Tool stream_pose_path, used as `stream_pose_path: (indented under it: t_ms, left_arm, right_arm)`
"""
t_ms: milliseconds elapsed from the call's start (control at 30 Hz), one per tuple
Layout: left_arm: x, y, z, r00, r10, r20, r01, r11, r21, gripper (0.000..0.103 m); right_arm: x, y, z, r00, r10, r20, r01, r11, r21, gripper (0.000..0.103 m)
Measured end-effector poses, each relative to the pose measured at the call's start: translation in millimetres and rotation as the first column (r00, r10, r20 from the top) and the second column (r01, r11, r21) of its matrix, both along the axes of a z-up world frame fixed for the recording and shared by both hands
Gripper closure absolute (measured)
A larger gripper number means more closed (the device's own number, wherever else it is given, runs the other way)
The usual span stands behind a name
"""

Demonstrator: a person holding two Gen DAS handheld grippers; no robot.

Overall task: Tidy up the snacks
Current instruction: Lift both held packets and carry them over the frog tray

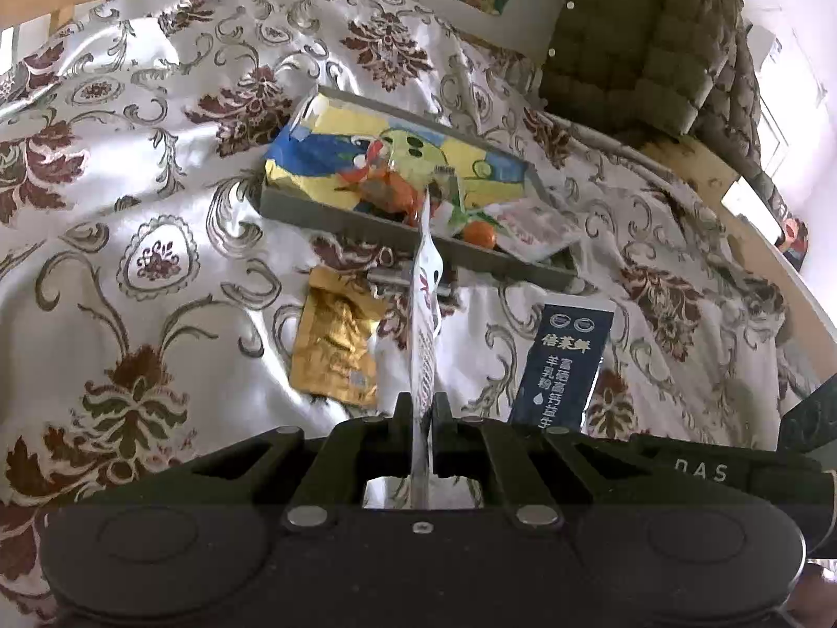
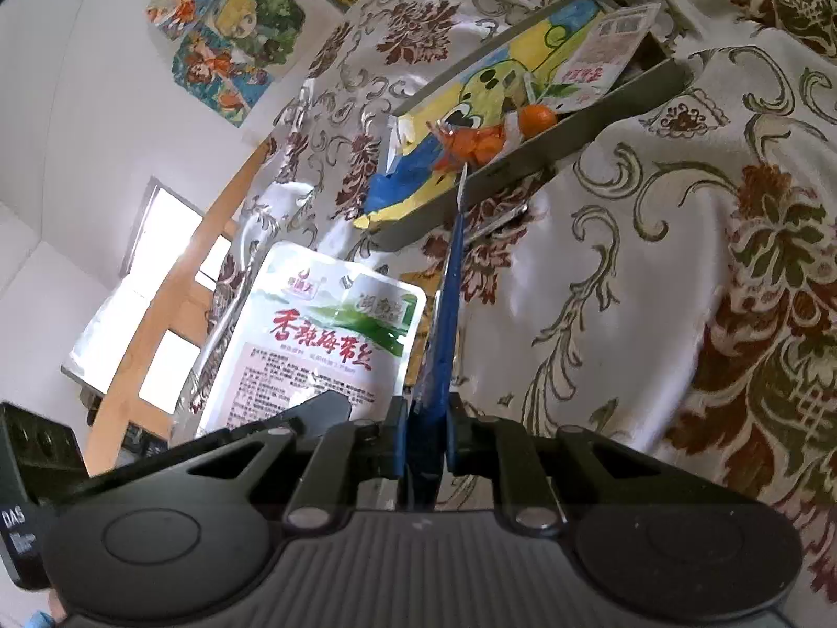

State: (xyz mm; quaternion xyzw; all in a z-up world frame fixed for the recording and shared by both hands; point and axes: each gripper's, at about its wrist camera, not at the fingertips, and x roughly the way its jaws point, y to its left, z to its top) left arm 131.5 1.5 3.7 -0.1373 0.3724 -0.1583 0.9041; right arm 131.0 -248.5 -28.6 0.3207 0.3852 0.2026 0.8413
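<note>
The left gripper (image 1: 421, 408) is holding a white snack pouch (image 1: 426, 314) edge-on, w/ its jaws pressed tight on the thin pack, which is sticking out forward toward the tray. In the right wrist view the same white pouch (image 2: 314, 345) is showing its printed face, red characters and a green picture, held up above the cloth. The right gripper (image 2: 425, 411) is gripping a dark blue sachet (image 2: 447, 314), also edge-on, jaws narrow and closed on it; from the left view this blue sachet (image 1: 562, 361) is showing white characters. The grey tray (image 1: 335, 217) is lying on the floral tablecloth (image 1: 131, 209) just beyond both packs, and it is holding a yellow-blue cartoon pack (image 1: 340, 157), orange wrapped candies (image 1: 387, 193), a small orange ball (image 1: 478, 234) & a pink-white pouch (image 1: 539, 227). A gold sachet (image 1: 335, 345) is lying flat on the cloth near the tray's front wall. An olive padded jacket (image 1: 638, 42) is hanging beyond the table.
</note>
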Motion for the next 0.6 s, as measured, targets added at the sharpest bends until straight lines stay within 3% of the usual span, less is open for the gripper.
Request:
stream_pose_path:
  t_ms: [200, 433, 600]
  left_arm:
    - [19, -6, 9, 0.999, 0.022, 0.033, -0.021, 0.999, -0.029, 0.098]
    - [53, -12, 17, 0.996, 0.051, 0.07, -0.049, 0.998, -0.025, 0.098]
    - [90, -18, 24, 0.992, 0.06, 0.109, -0.059, 0.998, -0.007, 0.098]
  right_arm:
    - [15, -11, 15, 0.999, -0.003, 0.041, 0.003, 1.0, 0.005, 0.088]
    - [44, -21, 31, 0.995, 0.051, 0.086, -0.044, 0.996, -0.074, 0.088]
    - [88, -39, 47, 0.987, -0.011, 0.161, 0.026, 0.996, -0.091, 0.088]
